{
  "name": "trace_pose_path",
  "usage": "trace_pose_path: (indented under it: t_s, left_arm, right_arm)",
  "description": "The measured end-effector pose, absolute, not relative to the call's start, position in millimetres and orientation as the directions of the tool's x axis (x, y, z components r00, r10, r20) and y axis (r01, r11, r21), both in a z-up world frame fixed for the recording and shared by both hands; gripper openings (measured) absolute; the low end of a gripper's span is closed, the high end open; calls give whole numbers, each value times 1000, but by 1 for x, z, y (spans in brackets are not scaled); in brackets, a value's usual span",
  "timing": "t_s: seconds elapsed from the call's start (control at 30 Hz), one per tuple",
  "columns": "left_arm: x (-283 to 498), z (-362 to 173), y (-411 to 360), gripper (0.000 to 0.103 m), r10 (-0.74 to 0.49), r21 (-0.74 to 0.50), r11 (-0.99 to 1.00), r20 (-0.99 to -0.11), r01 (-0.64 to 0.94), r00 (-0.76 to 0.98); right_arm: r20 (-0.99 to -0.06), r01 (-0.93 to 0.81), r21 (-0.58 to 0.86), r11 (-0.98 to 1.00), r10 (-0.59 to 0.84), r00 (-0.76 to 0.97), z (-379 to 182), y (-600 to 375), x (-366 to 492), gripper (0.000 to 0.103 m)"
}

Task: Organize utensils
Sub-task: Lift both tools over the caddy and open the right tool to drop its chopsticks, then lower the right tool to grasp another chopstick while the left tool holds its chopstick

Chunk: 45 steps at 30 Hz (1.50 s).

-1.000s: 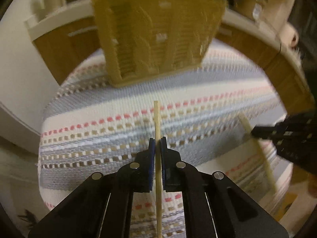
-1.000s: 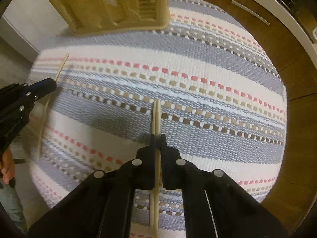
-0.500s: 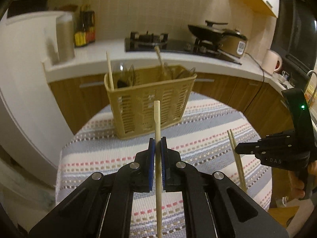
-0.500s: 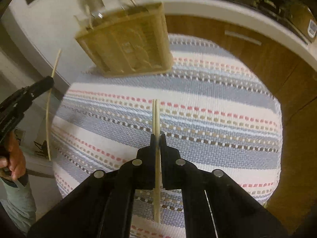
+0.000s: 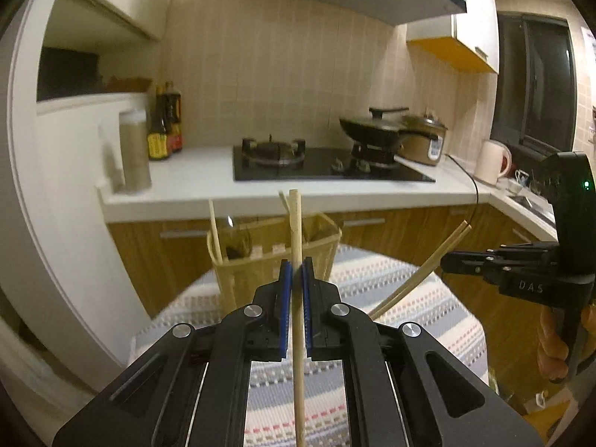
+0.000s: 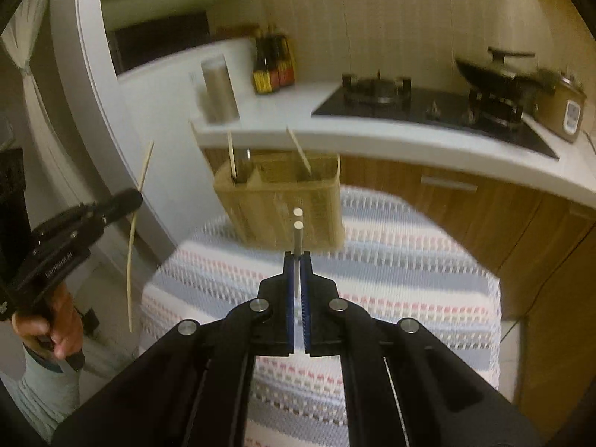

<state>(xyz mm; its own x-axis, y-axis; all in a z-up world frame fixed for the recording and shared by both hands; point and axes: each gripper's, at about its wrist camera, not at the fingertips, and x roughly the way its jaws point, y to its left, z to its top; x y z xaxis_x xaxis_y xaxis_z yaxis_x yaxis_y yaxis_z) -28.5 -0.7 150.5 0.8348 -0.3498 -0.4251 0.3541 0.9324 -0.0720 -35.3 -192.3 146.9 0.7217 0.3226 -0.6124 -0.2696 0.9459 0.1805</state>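
My left gripper jaws pinch one chopstick, upright. My right gripper jaws pinch a chopstick pair, ends toward the camera. Both held above the striped cloth, short of the basket on the worktop.

I read "DAS" in pale letters on the black body of the right gripper, right side of my left wrist view. Lettering on the left gripper body, left of my right wrist view, is too blurred. Bottle labels unreadable.
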Motion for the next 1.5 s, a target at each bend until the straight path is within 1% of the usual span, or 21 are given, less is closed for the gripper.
trace_pose_path:
  t_s: [0.13,0.23,0.47,0.7,0.87,1.07,1.17,1.27,1.37,1.43,1.5]
  left_arm:
    - [-28,171,1,4,-346,-71,935,-389,346,854]
    - [-29,180,1,4,-344,-68,937,-362,343,866]
    - [-18,193,-3,4,-329,-55,942,-332,330,884]
    - [5,206,-6,4,-338,-61,940,-291,336,895]
    - [39,214,-6,4,-349,-94,937,-279,336,895]
    - [85,214,0,4,-387,-175,921,-278,349,879]
    - [100,206,2,4,-399,-189,915,-288,356,871]
    - [105,198,2,4,-403,-177,914,-295,365,866]
    - [108,189,3,4,-409,-173,912,-307,372,859]
    - [110,184,4,4,-410,-170,912,-317,374,855]
    - [112,178,4,4,-410,-168,912,-329,375,850]
  right_arm:
    - [-585,-274,174,946,323,744,167,-194,-34,2]
    - [-590,-268,155,951,306,747,173,-193,-29,2]
    - [-603,-267,140,953,296,741,182,-191,-16,1]
    - [-559,-267,155,951,308,770,207,-192,12,1]
    - [-534,-275,164,947,320,783,229,-194,38,1]
    - [-528,-294,163,942,335,780,247,-192,68,1]
    - [-575,-379,178,908,409,709,231,-186,77,2]
    - [-655,-388,164,907,394,645,196,-182,82,3]
    - [-723,-350,181,919,365,586,155,-192,89,5]
    - [-746,-316,220,923,368,555,137,-204,95,5]
    - [-769,-248,283,927,373,519,117,-223,108,5]
